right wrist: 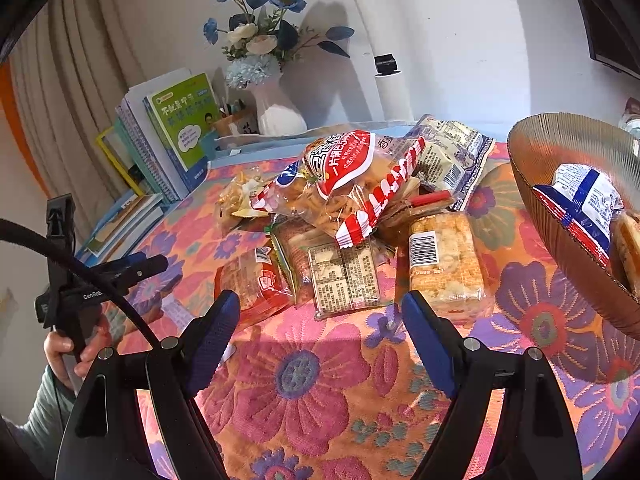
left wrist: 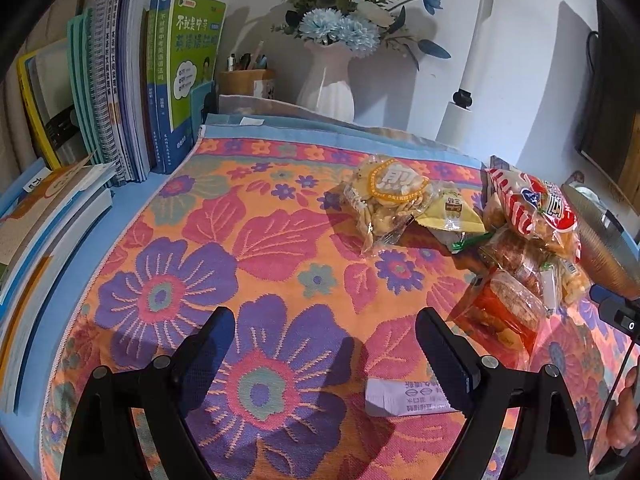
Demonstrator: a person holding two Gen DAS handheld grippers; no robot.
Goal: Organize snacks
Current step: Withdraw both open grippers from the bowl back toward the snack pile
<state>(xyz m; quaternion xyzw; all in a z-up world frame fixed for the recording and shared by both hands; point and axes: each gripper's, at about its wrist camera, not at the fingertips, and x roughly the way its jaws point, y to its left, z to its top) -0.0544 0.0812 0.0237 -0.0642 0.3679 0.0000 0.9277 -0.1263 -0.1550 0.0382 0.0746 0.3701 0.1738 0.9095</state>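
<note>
Right wrist view: right gripper [right wrist: 320, 316] hovers over the woven floral cloth [right wrist: 320, 396], its blue-padded fingers [right wrist: 212, 340] spread wide with nothing between them. Just ahead lies the snack pile. On top, a crinkly red-and-white bag [right wrist: 344, 184] of fried strips, clear film showing its contents. Beneath its front edge, a flat clear packet [right wrist: 344, 276] lying label side up, print dense. Touching it on the right, a rectangular puffed-rice block [right wrist: 444, 260] in clear wrap, barcode on its left end. To the left, a red-wrapped cake packet [right wrist: 256, 284]. Behind, a blue-and-white printed pack [right wrist: 452, 152], glossy. At right, a ribbed brown bowl [right wrist: 560, 152], tilted toward the lens; inside it a blue-white-red packet [right wrist: 580, 204]. At far left the person's left hand [right wrist: 64, 352] grips the other tool's handle.

Left wrist view: left gripper [left wrist: 324, 344] is low over the cloth, its dark fingers [left wrist: 204, 344] apart and empty. A small white paper sachet [left wrist: 400, 396] lies flat by the right finger; contact cannot be judged. A round-labelled clear bag of crackers [left wrist: 384, 196] and a yellow wedge-shaped packet [left wrist: 452, 212] sit slightly apart from the main pile. Upright books [left wrist: 160, 80], a smooth white vase [left wrist: 328, 84] of blue and white flowers and a wooden pen holder [left wrist: 244, 80] stand at the back.
</note>
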